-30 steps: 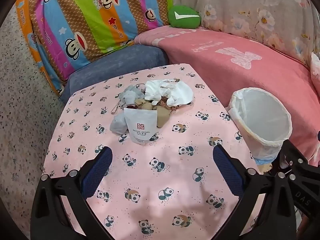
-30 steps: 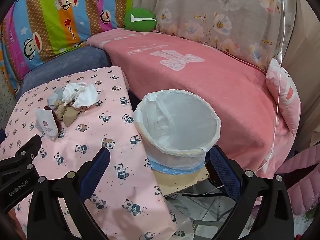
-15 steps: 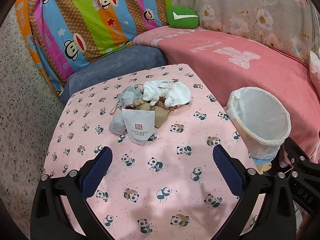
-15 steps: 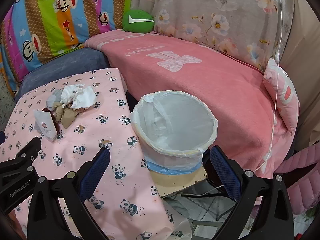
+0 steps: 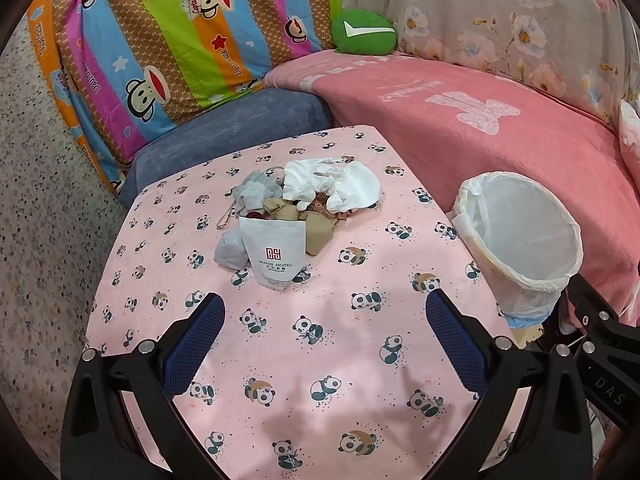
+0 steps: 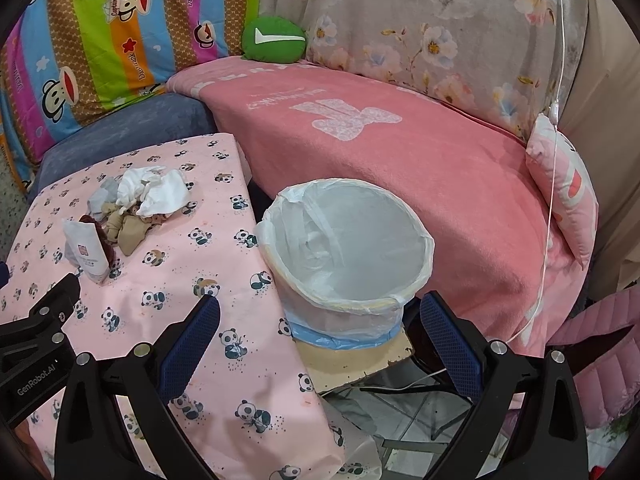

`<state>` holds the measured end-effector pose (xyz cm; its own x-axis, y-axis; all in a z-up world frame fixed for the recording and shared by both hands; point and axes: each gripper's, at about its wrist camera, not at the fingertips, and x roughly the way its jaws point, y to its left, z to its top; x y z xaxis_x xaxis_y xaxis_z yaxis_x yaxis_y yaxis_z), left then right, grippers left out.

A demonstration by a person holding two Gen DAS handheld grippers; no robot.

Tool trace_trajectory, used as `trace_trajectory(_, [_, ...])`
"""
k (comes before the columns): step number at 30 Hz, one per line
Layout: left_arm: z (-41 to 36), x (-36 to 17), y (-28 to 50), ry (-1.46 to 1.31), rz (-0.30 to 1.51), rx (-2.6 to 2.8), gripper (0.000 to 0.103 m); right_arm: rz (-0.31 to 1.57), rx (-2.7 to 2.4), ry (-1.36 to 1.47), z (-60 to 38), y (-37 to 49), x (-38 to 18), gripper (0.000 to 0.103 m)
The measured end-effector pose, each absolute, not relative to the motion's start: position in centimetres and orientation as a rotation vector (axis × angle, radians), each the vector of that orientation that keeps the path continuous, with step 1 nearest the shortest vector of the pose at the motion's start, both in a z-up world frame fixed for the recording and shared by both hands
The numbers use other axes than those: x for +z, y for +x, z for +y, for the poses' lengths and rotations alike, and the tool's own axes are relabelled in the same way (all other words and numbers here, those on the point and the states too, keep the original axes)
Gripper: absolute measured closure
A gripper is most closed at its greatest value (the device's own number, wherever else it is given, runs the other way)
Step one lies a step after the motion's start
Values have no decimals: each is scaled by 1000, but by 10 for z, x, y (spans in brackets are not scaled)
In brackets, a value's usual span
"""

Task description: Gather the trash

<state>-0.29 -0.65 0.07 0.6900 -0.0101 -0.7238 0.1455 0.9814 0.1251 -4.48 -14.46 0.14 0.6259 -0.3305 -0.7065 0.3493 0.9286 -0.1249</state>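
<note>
1. Trash pile (image 5: 304, 208) sits mid-worktop (image 5: 320, 360), well ahead of both grippers: white crumpled tissue (image 5: 336, 186), grey and tan wads, white hotel pouch (image 5: 274, 252) at front.
2. Probably all light, soft, crushable; pinch a raised fold or the pouch's top edge.
3. Lined bin (image 6: 348, 248) stands just beside the worktop's right edge.
4. Left gripper (image 5: 325, 336): jaws wide, empty, above the worktop.
5. Right gripper (image 6: 320, 328): jaws wide, empty, near the bin.

left gripper (image 5: 326, 334) drifted back and up a bit, trash pile (image 5: 298, 210) slid slightly up-frame | right gripper (image 6: 320, 334) eased back too, lined bin (image 6: 348, 256) sat a little lower and more centred
</note>
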Motion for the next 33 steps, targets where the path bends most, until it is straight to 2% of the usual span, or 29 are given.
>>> trace_trajectory(33, [-10,2,3,167,812,-96,7,804,-402,14,-143,-40,0,5])
